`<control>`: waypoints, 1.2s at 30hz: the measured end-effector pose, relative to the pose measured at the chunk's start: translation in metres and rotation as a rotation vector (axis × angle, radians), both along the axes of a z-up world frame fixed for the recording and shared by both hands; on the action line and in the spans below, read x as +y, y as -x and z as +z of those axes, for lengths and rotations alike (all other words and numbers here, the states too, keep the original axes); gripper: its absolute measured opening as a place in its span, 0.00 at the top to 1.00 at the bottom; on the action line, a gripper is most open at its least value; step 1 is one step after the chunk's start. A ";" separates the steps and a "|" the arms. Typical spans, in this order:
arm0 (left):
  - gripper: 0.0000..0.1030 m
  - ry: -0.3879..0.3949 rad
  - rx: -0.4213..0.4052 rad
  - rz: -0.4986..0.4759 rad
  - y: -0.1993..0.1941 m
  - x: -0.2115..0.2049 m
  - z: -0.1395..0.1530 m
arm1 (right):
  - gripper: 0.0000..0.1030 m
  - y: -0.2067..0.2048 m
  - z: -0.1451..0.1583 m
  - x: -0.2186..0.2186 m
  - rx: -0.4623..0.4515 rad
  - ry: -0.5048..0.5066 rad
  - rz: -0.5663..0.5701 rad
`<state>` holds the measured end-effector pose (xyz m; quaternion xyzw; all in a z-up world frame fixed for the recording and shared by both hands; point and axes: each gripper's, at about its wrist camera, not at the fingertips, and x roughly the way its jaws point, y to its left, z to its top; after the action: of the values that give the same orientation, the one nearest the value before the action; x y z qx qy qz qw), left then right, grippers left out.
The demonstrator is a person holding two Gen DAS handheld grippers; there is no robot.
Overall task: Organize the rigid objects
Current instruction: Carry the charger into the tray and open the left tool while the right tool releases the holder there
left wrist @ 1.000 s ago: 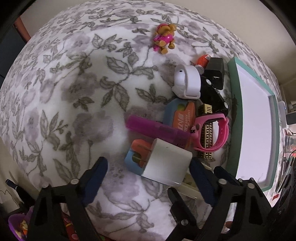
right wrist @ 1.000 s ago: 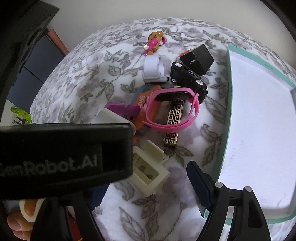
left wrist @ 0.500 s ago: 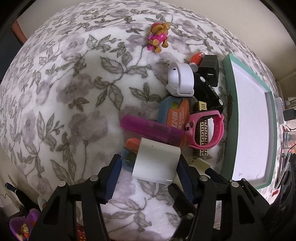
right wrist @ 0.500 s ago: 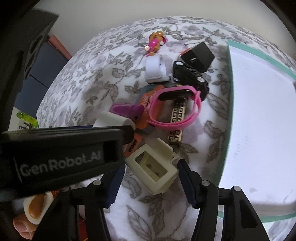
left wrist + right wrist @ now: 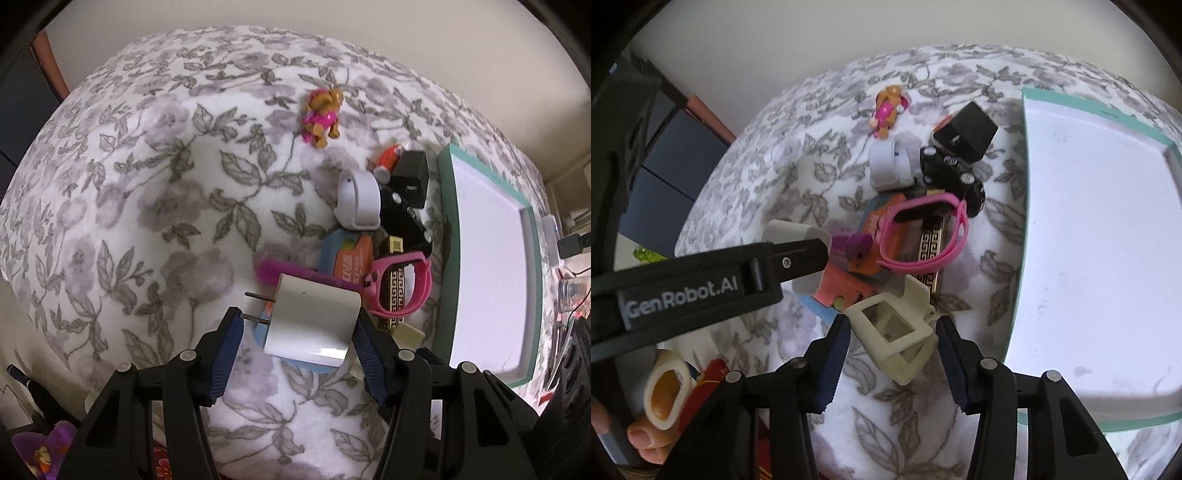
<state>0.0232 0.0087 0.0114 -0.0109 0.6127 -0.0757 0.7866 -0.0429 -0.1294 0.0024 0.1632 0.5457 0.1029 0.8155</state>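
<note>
My left gripper (image 5: 297, 334) is shut on a white plug adapter (image 5: 312, 319) and holds it above the floral cloth, its two prongs pointing left. My right gripper (image 5: 892, 349) is shut on a cream plastic case (image 5: 895, 338), lifted a little off the cloth. The left gripper's arm (image 5: 701, 275) crosses the right wrist view. A pile lies beyond: pink watch (image 5: 400, 286), gold patterned bar (image 5: 932, 240), orange-blue card (image 5: 345, 258), magenta tube (image 5: 273, 271), white ring-shaped band (image 5: 360, 203), black toy car (image 5: 951, 175), black charger cube (image 5: 966, 133).
A white tray with a teal rim (image 5: 448, 236) lies on the right, also in the right wrist view (image 5: 1025, 206). A small pink-and-brown dog figure (image 5: 323, 116) stands apart at the back. A red-and-white item (image 5: 388, 160) lies by the charger. The cloth drops off at the left.
Both grippers closed, the left on the white plug adapter, the right on the cream case. Both objects have come up off the cloth; the adapter's prongs now show.
</note>
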 end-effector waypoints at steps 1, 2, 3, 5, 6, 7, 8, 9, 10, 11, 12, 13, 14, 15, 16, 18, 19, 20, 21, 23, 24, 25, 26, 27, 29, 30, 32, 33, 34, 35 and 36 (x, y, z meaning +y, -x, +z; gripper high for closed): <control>0.40 -0.005 -0.013 -0.001 0.000 0.001 0.002 | 0.50 0.000 0.003 -0.001 -0.005 -0.009 -0.004; 0.40 -0.013 -0.029 -0.003 0.001 0.001 0.004 | 0.50 0.001 0.006 -0.003 -0.013 -0.016 -0.011; 0.40 -0.020 -0.044 -0.005 0.003 0.000 0.006 | 0.50 0.002 0.007 -0.005 -0.019 -0.021 -0.019; 0.40 -0.016 -0.069 -0.008 0.004 -0.001 0.011 | 0.50 0.004 0.016 -0.013 -0.036 -0.039 -0.043; 0.40 -0.007 -0.078 -0.009 0.003 -0.001 0.013 | 0.50 0.005 0.020 -0.017 -0.043 -0.044 -0.061; 0.40 0.003 -0.090 -0.012 0.004 -0.001 0.016 | 0.50 0.007 0.026 -0.022 -0.056 -0.043 -0.081; 0.40 0.008 -0.099 -0.015 0.004 -0.001 0.018 | 0.50 0.009 0.032 -0.028 -0.067 -0.034 -0.100; 0.40 0.015 -0.113 -0.024 0.006 -0.003 0.022 | 0.50 0.010 0.037 -0.033 -0.078 -0.025 -0.121; 0.40 0.020 -0.121 -0.032 0.007 -0.006 0.023 | 0.50 0.011 0.042 -0.040 -0.088 -0.025 -0.145; 0.40 0.027 -0.126 -0.040 0.007 -0.009 0.025 | 0.50 0.014 0.047 -0.049 -0.098 -0.032 -0.173; 0.40 0.037 -0.130 -0.049 0.007 -0.013 0.026 | 0.50 0.015 0.051 -0.058 -0.104 -0.041 -0.201; 0.40 0.051 -0.132 -0.063 0.008 -0.017 0.028 | 0.50 0.016 0.055 -0.067 -0.107 -0.048 -0.233; 0.40 0.058 -0.132 -0.069 0.008 -0.020 0.028 | 0.51 0.019 0.058 -0.079 -0.112 -0.047 -0.270; 0.40 0.070 -0.132 -0.079 0.009 -0.024 0.029 | 0.51 0.021 0.061 -0.089 -0.116 -0.048 -0.298; 0.40 0.083 -0.134 -0.093 0.010 -0.029 0.030 | 0.50 0.023 0.064 -0.098 -0.119 -0.049 -0.325; 0.40 0.094 -0.136 -0.116 0.012 -0.038 0.032 | 0.50 0.029 0.070 -0.120 -0.128 -0.031 -0.379; 0.40 0.098 -0.138 -0.135 0.014 -0.046 0.032 | 0.51 0.033 0.074 -0.131 -0.133 -0.020 -0.411; 0.40 0.098 -0.140 -0.146 0.015 -0.050 0.033 | 0.50 0.037 0.076 -0.141 -0.137 -0.009 -0.436; 0.40 0.096 -0.139 -0.160 0.016 -0.057 0.033 | 0.50 0.039 0.078 -0.149 -0.139 0.005 -0.459; 0.40 0.108 -0.128 -0.184 0.019 -0.070 0.032 | 0.50 0.044 0.081 -0.166 -0.138 0.032 -0.508; 0.40 0.120 -0.121 -0.199 0.021 -0.077 0.031 | 0.50 0.047 0.083 -0.175 -0.135 0.044 -0.532; 0.40 0.124 -0.118 -0.217 0.022 -0.085 0.030 | 0.50 0.049 0.082 -0.181 -0.134 0.045 -0.548; 0.40 0.118 -0.121 -0.229 0.023 -0.091 0.030 | 0.50 0.051 0.082 -0.189 -0.131 0.035 -0.567; 0.40 0.107 -0.127 -0.240 0.024 -0.097 0.029 | 0.50 0.053 0.081 -0.196 -0.128 0.027 -0.584; 0.40 0.096 -0.132 -0.260 0.027 -0.109 0.028 | 0.50 0.058 0.082 -0.211 -0.126 0.033 -0.619; 0.40 0.101 -0.129 -0.270 0.028 -0.115 0.027 | 0.50 0.060 0.082 -0.217 -0.125 0.045 -0.634; 0.40 0.108 -0.124 -0.281 0.026 -0.123 0.025 | 0.50 0.063 0.080 -0.228 -0.118 0.065 -0.662; 0.40 0.103 -0.126 -0.288 0.026 -0.128 0.023 | 0.50 0.066 0.078 -0.230 -0.117 0.066 -0.668; 0.40 0.099 -0.131 -0.294 0.026 -0.131 0.023 | 0.50 0.066 0.074 -0.233 -0.112 0.063 -0.675; 0.40 0.092 -0.135 -0.299 0.026 -0.135 0.022 | 0.50 0.064 0.068 -0.235 -0.097 0.055 -0.680; 0.40 0.084 -0.138 -0.304 0.026 -0.140 0.021 | 0.50 0.063 0.062 -0.237 -0.084 0.044 -0.683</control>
<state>-0.0027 -0.1309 0.0320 0.0544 0.5481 -0.2197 0.8052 -0.1058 -0.3660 0.0642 0.3145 0.4274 -0.1813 0.8280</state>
